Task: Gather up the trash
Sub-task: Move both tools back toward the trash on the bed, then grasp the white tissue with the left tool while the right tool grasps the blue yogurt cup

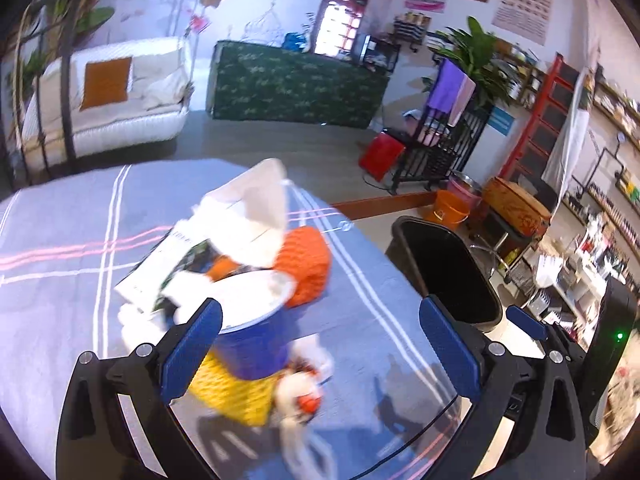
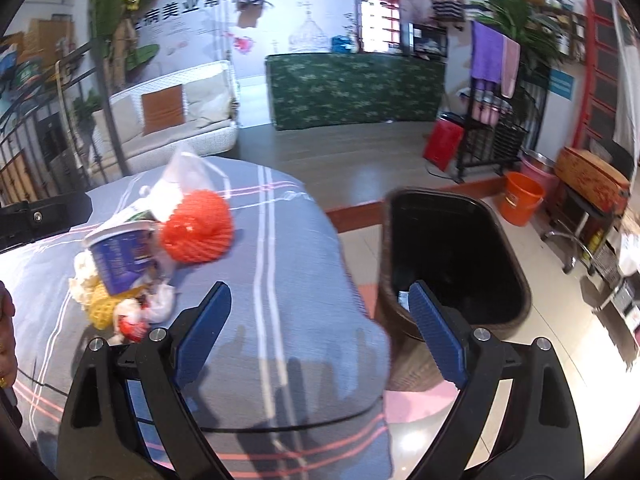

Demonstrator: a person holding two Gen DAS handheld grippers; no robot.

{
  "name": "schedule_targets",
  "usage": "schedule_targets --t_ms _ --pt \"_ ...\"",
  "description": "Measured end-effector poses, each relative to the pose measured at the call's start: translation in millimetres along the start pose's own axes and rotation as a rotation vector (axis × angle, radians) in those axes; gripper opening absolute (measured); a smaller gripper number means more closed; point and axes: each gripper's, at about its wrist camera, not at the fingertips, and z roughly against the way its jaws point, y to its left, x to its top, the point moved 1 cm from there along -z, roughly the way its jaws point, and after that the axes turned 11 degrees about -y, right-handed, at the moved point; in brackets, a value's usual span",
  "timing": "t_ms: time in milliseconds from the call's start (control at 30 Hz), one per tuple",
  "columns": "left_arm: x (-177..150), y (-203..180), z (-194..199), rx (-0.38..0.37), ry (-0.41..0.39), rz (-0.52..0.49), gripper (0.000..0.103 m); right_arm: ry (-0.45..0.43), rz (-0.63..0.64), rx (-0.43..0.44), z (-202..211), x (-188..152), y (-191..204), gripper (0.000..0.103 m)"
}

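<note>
A heap of trash lies on the blue striped cloth: a blue paper cup, an orange foam net, a yellow foam net, a clear plastic bag, printed paper and a small white wrapper. My left gripper is open just above the heap, its left finger beside the cup. In the right wrist view the blue paper cup and orange foam net lie to the left. My right gripper is open and holds nothing, over the cloth's edge beside the black bin.
The black bin stands on the floor at the table's right edge. Beyond it are an orange bucket, a red box, a black metal rack and a stool. A white sofa and green-covered counter stand farther back.
</note>
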Motion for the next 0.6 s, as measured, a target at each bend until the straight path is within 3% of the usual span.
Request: schedule_targets --t_ms 67,200,600 --pt "0 17 4 0.013 0.003 0.019 0.095 -0.003 0.005 0.017 1 1 7 0.089" --pt "-1 43 5 0.036 0.032 0.054 0.074 -0.002 0.023 0.044 2 2 22 0.089" --pt "4 84 -39 0.066 0.134 0.083 0.057 0.01 0.051 0.082 2 5 43 0.089"
